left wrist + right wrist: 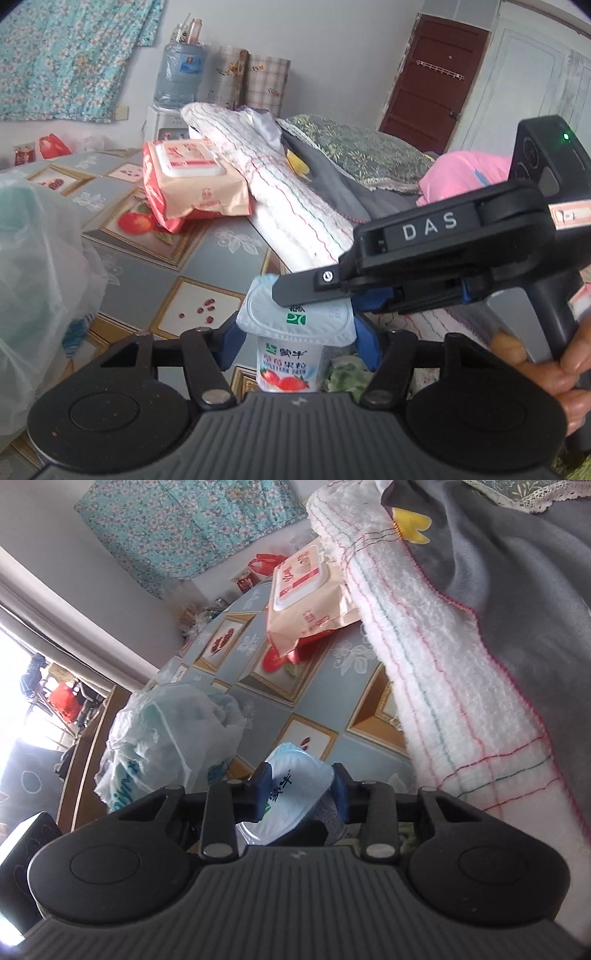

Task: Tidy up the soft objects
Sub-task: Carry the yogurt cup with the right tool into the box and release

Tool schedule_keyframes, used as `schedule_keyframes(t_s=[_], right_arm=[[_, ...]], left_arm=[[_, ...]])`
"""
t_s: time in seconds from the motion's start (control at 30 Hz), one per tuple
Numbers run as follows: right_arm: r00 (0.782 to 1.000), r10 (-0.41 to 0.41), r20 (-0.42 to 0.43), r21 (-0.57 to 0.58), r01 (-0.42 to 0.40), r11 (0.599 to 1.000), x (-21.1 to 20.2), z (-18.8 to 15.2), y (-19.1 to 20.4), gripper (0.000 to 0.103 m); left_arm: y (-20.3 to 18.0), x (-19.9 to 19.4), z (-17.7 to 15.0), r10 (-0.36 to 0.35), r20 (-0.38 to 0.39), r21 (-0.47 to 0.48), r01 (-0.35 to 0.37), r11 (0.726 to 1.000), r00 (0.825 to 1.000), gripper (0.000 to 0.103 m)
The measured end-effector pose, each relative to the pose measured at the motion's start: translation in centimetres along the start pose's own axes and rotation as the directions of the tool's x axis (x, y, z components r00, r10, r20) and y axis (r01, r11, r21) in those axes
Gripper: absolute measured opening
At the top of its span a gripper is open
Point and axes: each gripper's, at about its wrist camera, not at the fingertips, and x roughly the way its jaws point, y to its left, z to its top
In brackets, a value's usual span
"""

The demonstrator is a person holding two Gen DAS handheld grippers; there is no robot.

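A strawberry yogurt cup (pixel 288 365) with a pale blue foil lid (pixel 295 321) stands on the patterned table (pixel 147 273). My left gripper (pixel 295 343) has its blue pads against both sides of the cup's rim. The right gripper reaches in from the right, held by a hand (pixel 554 369), and its black finger (pixel 310 286) lies across the lid. In the right wrist view the lid (pixel 295 794) is bent upward between the pads of my right gripper (pixel 301 790), which touch it on both sides. A white towel (pixel 273 192) with coloured stitching lies just behind.
A wet-wipes pack (pixel 192 181) leans on the towel's left end. Grey cloth (pixel 332 181), a patterned pillow (pixel 354 147) and pink fabric (pixel 465 173) pile up at the right. A filled plastic bag (pixel 37 277) sits left. A water jug (pixel 181 74) stands by the wall.
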Motion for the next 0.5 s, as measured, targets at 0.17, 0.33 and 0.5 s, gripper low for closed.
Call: schedule_keyframes(t_s=[0.17, 0.33, 0.5], right_arm=[[0.999, 0.028, 0.034, -0.028, -0.027, 0.999, -1.5, -0.2, 1.7, 0.032], [0.995, 0.071, 0.076, -0.081, -0.065, 0.995, -4.0, -0.8, 4.8, 0.032], [0.984, 0.15, 0.095, -0.152, -0.134, 0.979, -6.4, -1.8, 9.3, 0.033]], left_arm=[[-0.3, -2.4, 0.5, 0.008, 0.048, 0.005, -0.008, 1.0, 0.999, 0.063], [-0.9, -6.5, 1.3, 0.03, 0.124, 0.004, -0.031, 1.0, 0.992, 0.063], [-1.0, -12.6, 1.6, 0.072, 0.224, -0.015, -0.071, 0.997, 0.972, 0.061]])
